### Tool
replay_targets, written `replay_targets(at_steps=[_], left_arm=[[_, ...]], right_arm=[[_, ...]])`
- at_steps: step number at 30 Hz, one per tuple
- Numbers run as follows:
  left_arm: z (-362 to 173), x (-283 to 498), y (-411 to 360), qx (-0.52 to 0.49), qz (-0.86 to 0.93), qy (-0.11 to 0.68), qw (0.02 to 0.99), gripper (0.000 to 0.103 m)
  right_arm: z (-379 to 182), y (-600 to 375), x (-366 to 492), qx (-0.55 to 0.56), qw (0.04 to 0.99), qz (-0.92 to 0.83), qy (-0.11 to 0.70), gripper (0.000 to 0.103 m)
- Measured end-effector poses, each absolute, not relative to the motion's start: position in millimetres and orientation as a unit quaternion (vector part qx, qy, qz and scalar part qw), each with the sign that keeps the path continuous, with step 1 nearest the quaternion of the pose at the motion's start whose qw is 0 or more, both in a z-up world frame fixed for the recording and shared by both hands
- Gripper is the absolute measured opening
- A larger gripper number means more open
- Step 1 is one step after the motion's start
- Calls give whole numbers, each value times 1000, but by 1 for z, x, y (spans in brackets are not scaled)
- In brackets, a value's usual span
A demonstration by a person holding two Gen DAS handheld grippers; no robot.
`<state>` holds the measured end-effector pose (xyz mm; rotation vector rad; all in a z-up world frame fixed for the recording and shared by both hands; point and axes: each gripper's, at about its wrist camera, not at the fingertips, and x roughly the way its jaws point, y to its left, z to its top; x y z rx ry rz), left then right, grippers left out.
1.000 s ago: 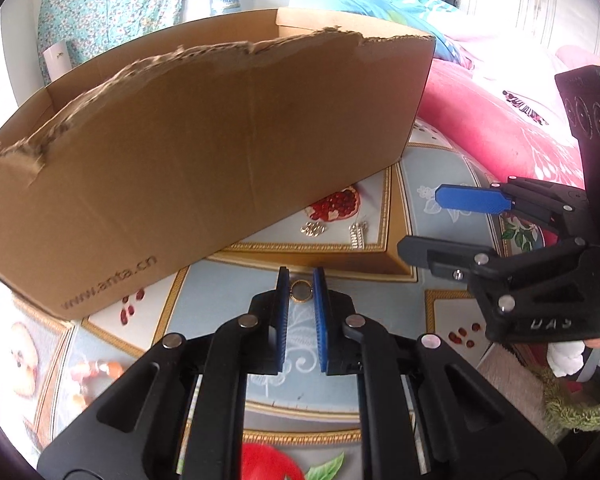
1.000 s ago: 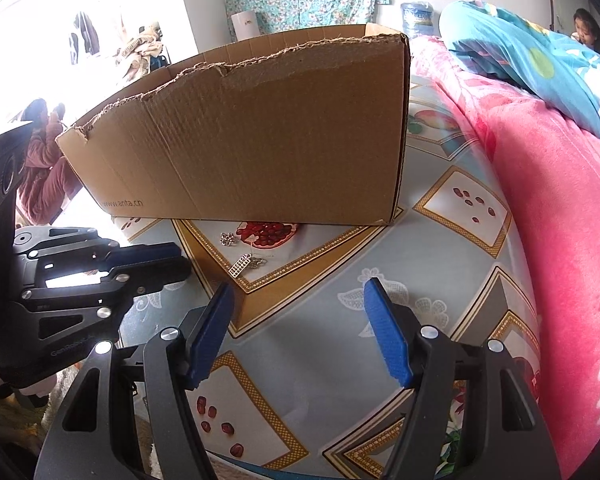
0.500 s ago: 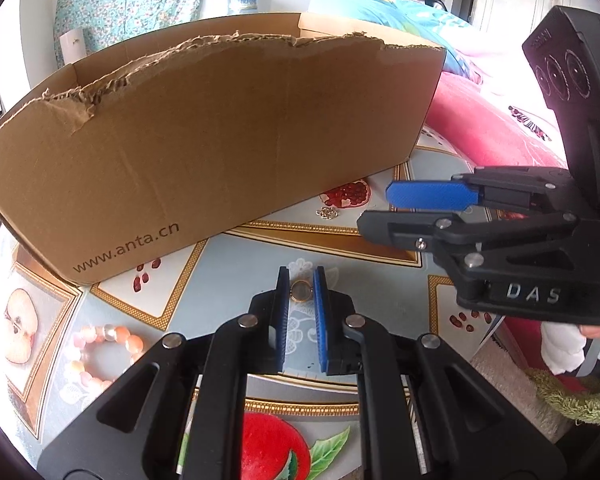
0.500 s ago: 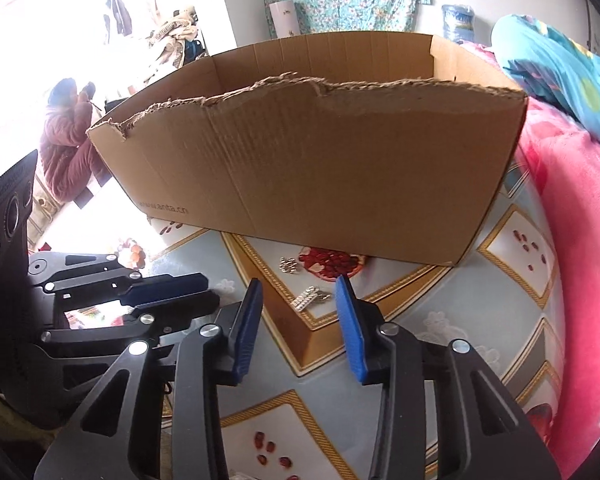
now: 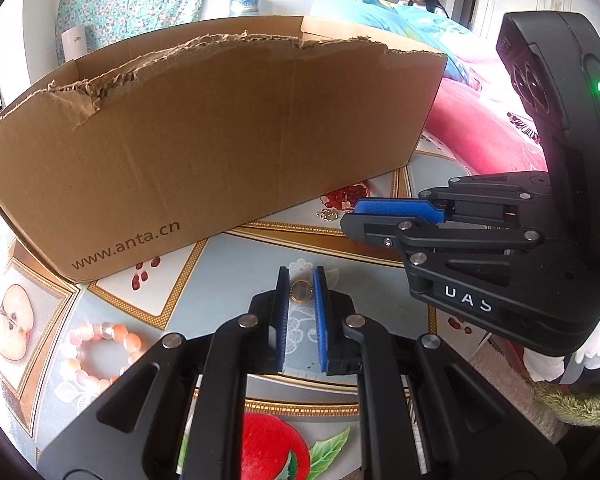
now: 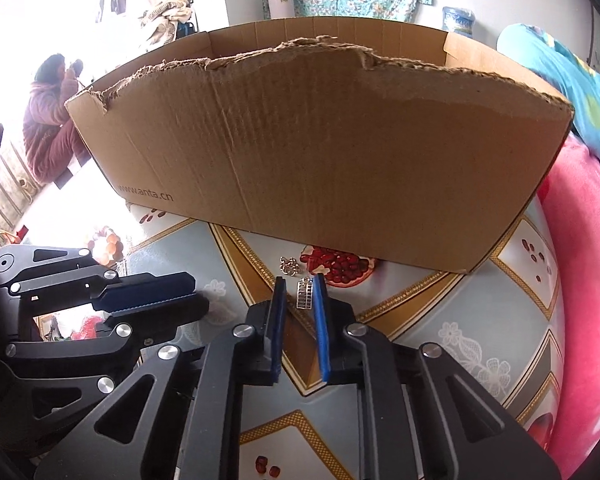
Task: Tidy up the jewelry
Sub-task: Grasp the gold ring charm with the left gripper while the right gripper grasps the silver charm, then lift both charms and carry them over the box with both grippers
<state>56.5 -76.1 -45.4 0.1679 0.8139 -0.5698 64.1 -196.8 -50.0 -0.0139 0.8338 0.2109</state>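
Note:
My left gripper (image 5: 301, 280) is shut on a gold ring (image 5: 301, 291) and holds it above the patterned tablecloth. My right gripper (image 6: 300, 288) has its blue pads closed to a narrow gap around a silver rectangular earring (image 6: 305, 295) lying on the cloth; contact with both pads is not clear. A small silver cluster earring (image 6: 289, 265) lies just beyond it, also seen in the left wrist view (image 5: 327, 213). A pink bead bracelet (image 5: 100, 354) lies at the left. The open cardboard box (image 5: 220, 140) stands behind, also in the right wrist view (image 6: 320, 152).
The right gripper's body (image 5: 500, 248) crosses the right side of the left wrist view. The left gripper (image 6: 100, 312) sits low left in the right wrist view. A pink quilt (image 6: 580, 280) borders the table on the right. People sit in the background.
My right gripper moved forward and left to the rectangular earring and its jaws closed from wide open to a narrow gap. My left gripper kept hold of the ring and shifted slightly.

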Motion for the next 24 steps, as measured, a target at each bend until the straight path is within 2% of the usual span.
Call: replay_targets(at_steps=[5,17,19,22,24], left_arm=[[-45,57,-76,80,-273,390,876,11],[-44,57,-77,80,-271,388,877,11],[-44,57,-77,80,-271,388,877,11],[-44,57,-77,80,-272,388,877,11],[-44,57,-77,79,-272,388,877,11]], right_arm=[[-48,-195,64,-3,908,110,404,4],[-34,-208,55,26,909,119,398,4],[-36,-208,59,23,906,119,405,7],[-36,-204,64,13,907,116,404,29],[-39,-200,67,4,907,115,405,30]])
